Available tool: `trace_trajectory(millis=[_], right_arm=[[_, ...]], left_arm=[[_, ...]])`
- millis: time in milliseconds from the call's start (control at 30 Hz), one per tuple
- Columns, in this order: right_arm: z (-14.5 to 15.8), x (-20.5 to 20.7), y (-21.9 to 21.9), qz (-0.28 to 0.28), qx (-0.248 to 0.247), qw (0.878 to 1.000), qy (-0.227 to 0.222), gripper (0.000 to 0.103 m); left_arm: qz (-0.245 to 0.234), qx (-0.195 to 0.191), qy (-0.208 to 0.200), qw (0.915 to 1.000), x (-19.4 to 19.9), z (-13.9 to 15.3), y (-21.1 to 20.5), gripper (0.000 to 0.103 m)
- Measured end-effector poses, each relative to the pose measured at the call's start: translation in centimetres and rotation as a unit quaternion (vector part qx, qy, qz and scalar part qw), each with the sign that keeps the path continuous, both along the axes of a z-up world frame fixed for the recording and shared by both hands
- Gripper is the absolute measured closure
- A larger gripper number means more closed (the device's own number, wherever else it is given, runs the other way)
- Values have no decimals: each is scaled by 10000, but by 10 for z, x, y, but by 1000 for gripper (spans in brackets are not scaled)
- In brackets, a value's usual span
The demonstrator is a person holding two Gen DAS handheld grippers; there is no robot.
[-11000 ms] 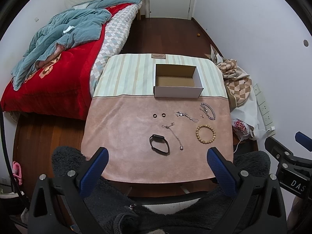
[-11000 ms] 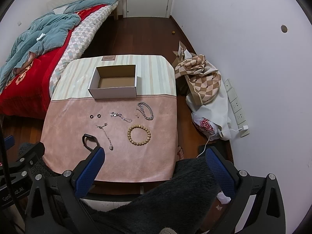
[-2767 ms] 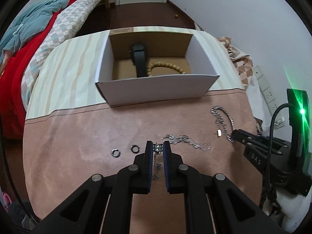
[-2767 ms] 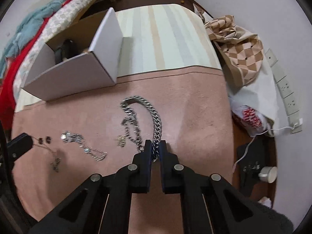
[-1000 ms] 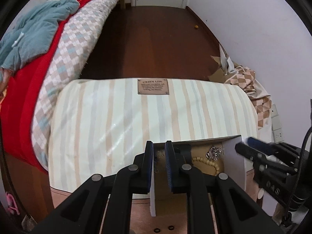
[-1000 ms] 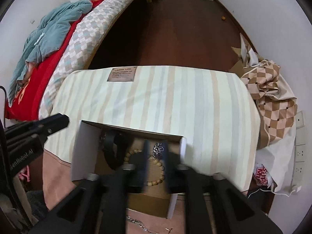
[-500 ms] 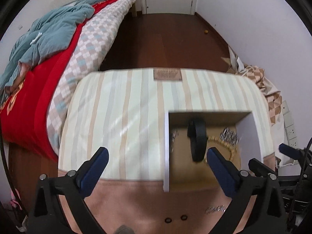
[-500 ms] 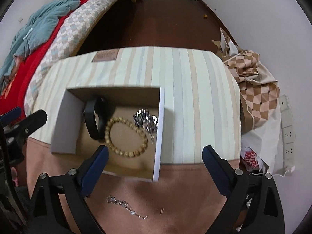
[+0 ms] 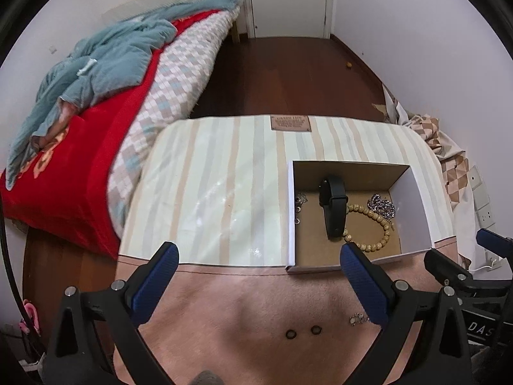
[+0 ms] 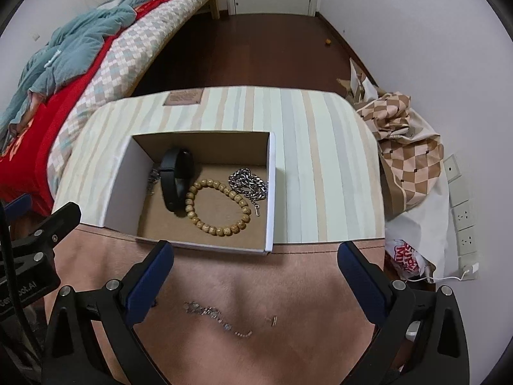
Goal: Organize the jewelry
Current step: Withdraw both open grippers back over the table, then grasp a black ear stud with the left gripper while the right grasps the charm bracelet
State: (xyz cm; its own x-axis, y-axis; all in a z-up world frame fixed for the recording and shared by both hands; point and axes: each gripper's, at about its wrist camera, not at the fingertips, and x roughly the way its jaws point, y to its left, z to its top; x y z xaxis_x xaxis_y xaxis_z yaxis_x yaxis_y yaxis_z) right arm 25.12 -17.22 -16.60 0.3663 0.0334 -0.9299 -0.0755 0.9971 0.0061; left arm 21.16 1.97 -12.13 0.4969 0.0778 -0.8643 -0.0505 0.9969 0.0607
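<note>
A white cardboard box point(image 9: 413, 205) point(image 10: 118, 186) stands on the covered table. It holds a black wristband point(image 9: 333, 207) point(image 10: 174, 179), a wooden bead bracelet point(image 9: 368, 227) point(image 10: 218, 207), a thick silver chain point(image 9: 381, 207) point(image 10: 248, 184) and a thin silver chain point(image 9: 299, 202) point(image 10: 154, 176). On the pink cloth in front lie two small black rings point(image 9: 303, 332), a thin silver bracelet point(image 10: 218, 316) point(image 9: 357, 317) and a small clasp point(image 10: 274, 320). My left gripper point(image 9: 256, 276) and my right gripper point(image 10: 255, 276) are both open and empty, above the pink cloth.
A bed point(image 9: 96, 102) with a red cover and a teal blanket stands left of the table. Checked fabric and a white bag point(image 10: 407, 160) lie on the floor at the right, near wall sockets point(image 10: 461, 199). Dark wooden floor point(image 9: 288, 77) and a white door lie beyond.
Both grippers have drawn back from the box toward the near side of the table, still open. The thick chain and the thin chain now lie in the box.
</note>
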Motion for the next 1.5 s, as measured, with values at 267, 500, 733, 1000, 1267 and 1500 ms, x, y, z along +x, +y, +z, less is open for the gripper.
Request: trace_trajectory(millis=[267, 500, 733, 1000, 1267, 1500], right_arm=[[41, -36, 3, 7, -61, 9990, -435, 0], [78, -71, 2, 36, 5, 9971, -756, 0], [102, -100, -1, 13, 288, 9951, -941, 0], [29, -110, -26, -392, 954, 9934, -500, 0], [-68, -99, 6, 142, 875, 9960, -100, 27], [-108, -93, 38, 538, 305, 9980, -88, 48]], left_arm=[[23, 177, -429, 9989, -40, 34, -1, 0], [6, 108, -704, 9975, -69, 63, -2, 0], [223, 65, -964, 9951, -92, 81, 8, 0], [646, 455, -444, 9959, -96, 10, 33, 0], [835, 831, 378, 9923, -86, -70, 50, 0], [668, 864, 614, 9921, -80, -95, 48, 0]])
